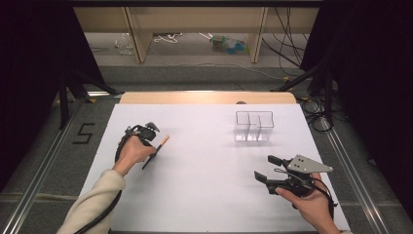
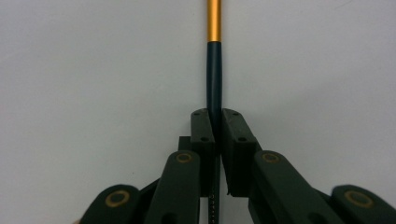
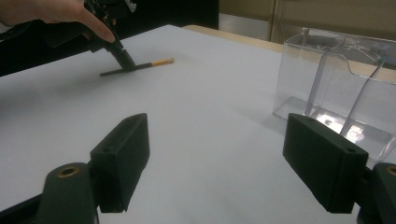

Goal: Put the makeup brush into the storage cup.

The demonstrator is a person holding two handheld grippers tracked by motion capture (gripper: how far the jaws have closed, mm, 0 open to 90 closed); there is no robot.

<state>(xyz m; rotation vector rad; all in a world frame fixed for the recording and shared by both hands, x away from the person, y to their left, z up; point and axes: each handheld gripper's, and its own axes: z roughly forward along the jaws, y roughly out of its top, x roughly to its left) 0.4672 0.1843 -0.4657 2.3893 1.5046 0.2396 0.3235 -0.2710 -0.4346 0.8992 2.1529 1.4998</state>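
Your left gripper [image 1: 152,152] has its jaws clamped on the dark shaft of the pen [image 1: 157,151] (black with a gold end), which lies flat on the white table [image 1: 204,190], left of centre. Your right gripper [image 1: 268,168] hangs over the table's right side with its jaws wide apart, gripping nothing. The clear plastic organizer [image 1: 254,126] stands beyond it, well apart from the pen.

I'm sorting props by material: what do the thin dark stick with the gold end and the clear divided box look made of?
Thin dark stick with the gold end: a matte dark shaft; the gold part has a soft sheen, perhaps metal or paint. Clear divided box: see-through with glossy glints on its walls, probably acrylic-type plastic.
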